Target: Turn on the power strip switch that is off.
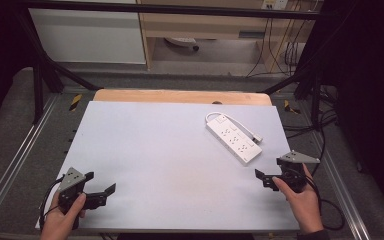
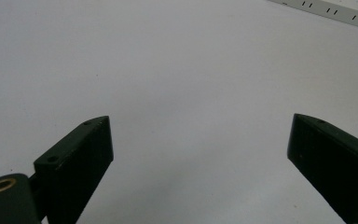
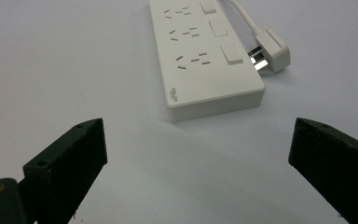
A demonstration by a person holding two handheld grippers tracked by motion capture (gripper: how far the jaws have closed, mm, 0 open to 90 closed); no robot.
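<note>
A white power strip (image 1: pixel 232 137) lies slantwise on the right half of the white table (image 1: pixel 170 165), its cord looped behind it and its plug (image 1: pixel 258 138) resting beside it. In the right gripper view the power strip (image 3: pixel 205 56) lies just ahead, with the plug (image 3: pixel 272 49) at its right. My right gripper (image 1: pixel 270 168) hovers open just in front of the strip's near end, and its jaws (image 3: pixel 199 126) are wide apart with nothing between them. At the near left corner my left gripper (image 1: pixel 100 182) is open over bare table (image 2: pixel 191 70); its view shows the strip's edge (image 2: pixel 335 9) far off.
A wooden tabletop edge (image 1: pixel 180 96) shows behind the white board. Metal frame rails (image 1: pixel 15 160) run along both sides. Cables (image 1: pixel 325 125) hang at the right, and cabinets stand at the back.
</note>
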